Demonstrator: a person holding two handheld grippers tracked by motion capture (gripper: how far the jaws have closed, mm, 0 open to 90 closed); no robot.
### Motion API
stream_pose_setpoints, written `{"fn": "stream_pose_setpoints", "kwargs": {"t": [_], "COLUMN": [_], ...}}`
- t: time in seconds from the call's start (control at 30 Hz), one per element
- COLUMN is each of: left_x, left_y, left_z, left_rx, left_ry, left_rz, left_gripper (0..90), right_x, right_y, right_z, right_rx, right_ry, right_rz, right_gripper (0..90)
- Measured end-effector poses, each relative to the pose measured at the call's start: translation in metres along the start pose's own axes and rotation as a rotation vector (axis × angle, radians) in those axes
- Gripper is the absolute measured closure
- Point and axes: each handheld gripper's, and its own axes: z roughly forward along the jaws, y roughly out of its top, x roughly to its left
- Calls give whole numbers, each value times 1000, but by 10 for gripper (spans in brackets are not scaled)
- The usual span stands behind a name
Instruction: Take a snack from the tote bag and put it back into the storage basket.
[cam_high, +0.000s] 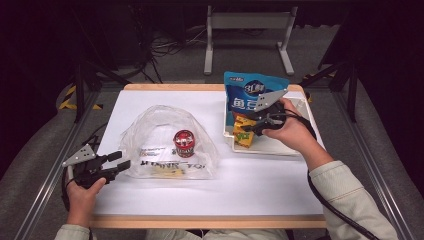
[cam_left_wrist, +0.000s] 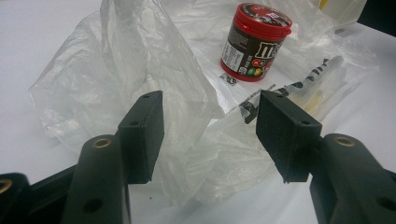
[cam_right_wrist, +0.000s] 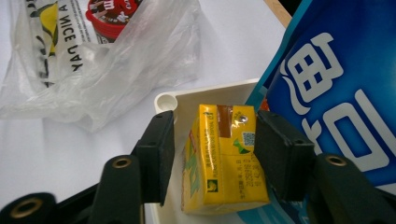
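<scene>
Right jaws: the right gripper (cam_right_wrist: 212, 154) straddled one yellow carton (cam_right_wrist: 224, 158), one pad touching its side, the other just clear; not clamped.
Left jaws: the left gripper (cam_left_wrist: 210, 135) stood wide apart, released, just before the bag (cam_left_wrist: 154, 88).
Cartons: one, standing in the white tray (cam_high: 280, 145) at the table's (cam_high: 200, 195) right.
Pouches: one blue pouch (cam_high: 250, 92), upright in the tray behind the carton.
Bags: one clear bag at centre.
Tubs: one red-lidded tub (cam_left_wrist: 256, 42), inside the bag.
</scene>
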Motion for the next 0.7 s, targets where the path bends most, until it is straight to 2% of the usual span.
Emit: {"fn": "stream_pose_setpoints", "kwargs": {"t": [0.13, 0.23, 0.4, 0.7], "left_x": [0, 0, 0, 0], "left_y": [0, 0, 1, 1], "left_z": [1, 1, 1, 1], "left_rx": [-2, -4, -2, -1], "left_ry": [-1, -3, -4, -4], "left_rz": [-1, 0, 3, -2], "left_gripper": [426, 427, 429, 429], "right_x": [5, 7, 10, 13], "right_y": [-1, -5, -13, -24], "right_z": [-4, -5, 1, 11], "right_rx": [14, 36, 83, 126], "right_ry": [28, 58, 98, 113], "right_rz": [-6, 12, 40, 60], "right_gripper": [634, 758, 893, 900]}}
